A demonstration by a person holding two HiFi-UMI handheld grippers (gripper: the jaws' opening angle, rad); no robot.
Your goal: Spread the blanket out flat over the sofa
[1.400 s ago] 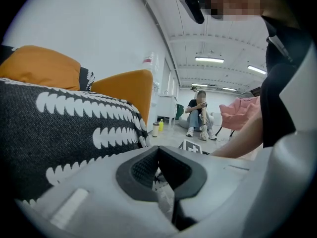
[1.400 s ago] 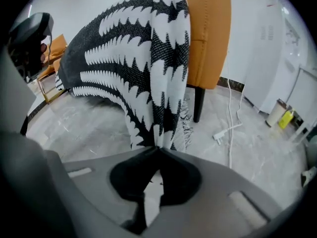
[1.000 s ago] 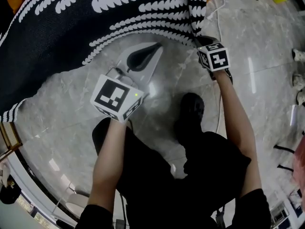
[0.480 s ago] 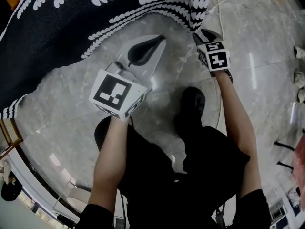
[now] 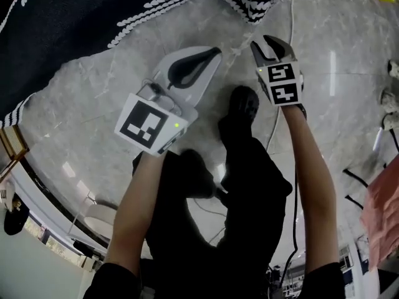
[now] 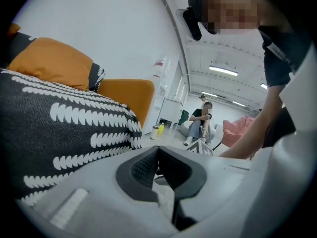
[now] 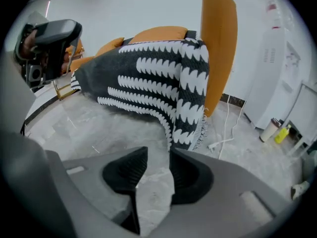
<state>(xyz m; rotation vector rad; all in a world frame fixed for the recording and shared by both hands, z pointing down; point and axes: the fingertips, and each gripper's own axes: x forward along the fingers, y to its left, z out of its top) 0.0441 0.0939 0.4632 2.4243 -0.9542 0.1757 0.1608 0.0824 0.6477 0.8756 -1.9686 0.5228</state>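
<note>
The black blanket with white leaf stripes [image 5: 93, 17] lies draped over the orange sofa [image 7: 218, 48], and its fringed corner [image 7: 190, 133] hangs down to the floor. In the left gripper view the blanket [image 6: 64, 128] covers the sofa [image 6: 124, 95] at the left. My right gripper [image 5: 265, 42] is open just below that corner, apart from it, and only grey floor shows between its pads [image 7: 158, 152]. My left gripper [image 5: 209, 56] hovers over the floor short of the blanket's edge. It is shut, its pad tips [image 6: 157, 150] meeting on nothing.
A white cable with a plug [image 7: 225, 133] lies on the marble floor by the sofa's end. A white cabinet [image 7: 277, 83] and bottles [image 7: 280, 133] stand to the right. A seated person [image 6: 200, 120] is far off. My own shoe [image 5: 243, 104] is between the grippers.
My right gripper has opened, let go of the blanket's corner and drawn back from it. The corner now hangs free. The left gripper has stayed shut over the floor.
</note>
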